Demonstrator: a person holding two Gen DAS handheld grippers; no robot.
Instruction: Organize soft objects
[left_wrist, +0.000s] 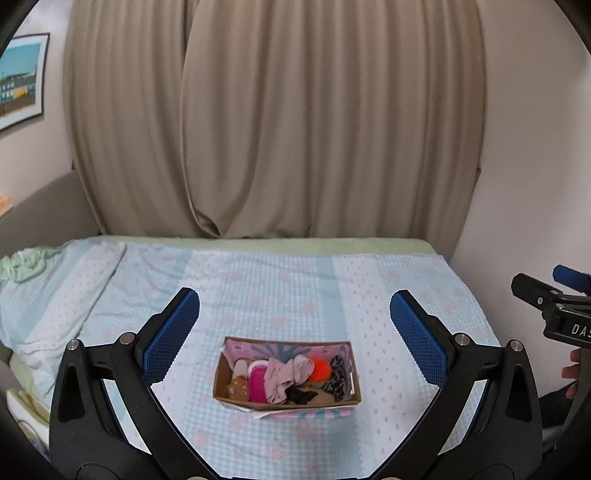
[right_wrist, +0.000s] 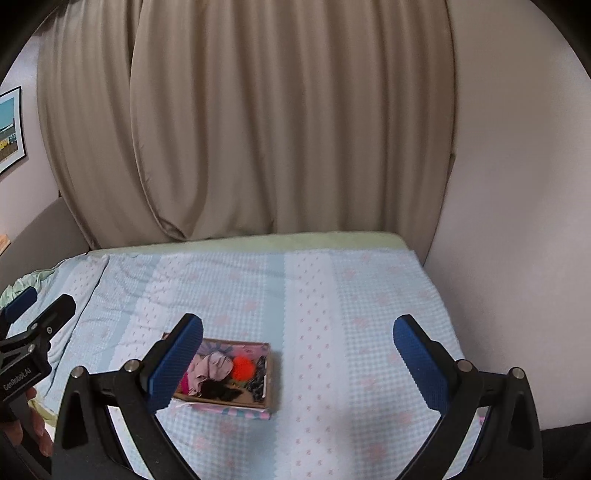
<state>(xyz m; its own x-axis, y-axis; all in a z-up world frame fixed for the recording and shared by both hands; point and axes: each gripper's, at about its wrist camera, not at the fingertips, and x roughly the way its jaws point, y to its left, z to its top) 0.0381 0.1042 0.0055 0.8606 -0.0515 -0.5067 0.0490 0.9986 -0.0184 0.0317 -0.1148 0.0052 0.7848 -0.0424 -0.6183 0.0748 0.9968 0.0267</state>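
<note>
Left hand-held gripper hangs above the bed, jaws spread wide and empty, with the box just ahead of it and centred between its pads. Inside the box, from the left: a tan toy, a pink pouch, a pale cloth, a black scrap, an orange ball, a striped piece. Right hand-held gripper is also wide and empty; the box sits ahead and toward its left finger. Risk, as I read it: everything is packed tight, so a wide grab likely snags two cloths at once, or a finger catches the light cardboard wall and drags the box across the bedding.
</note>
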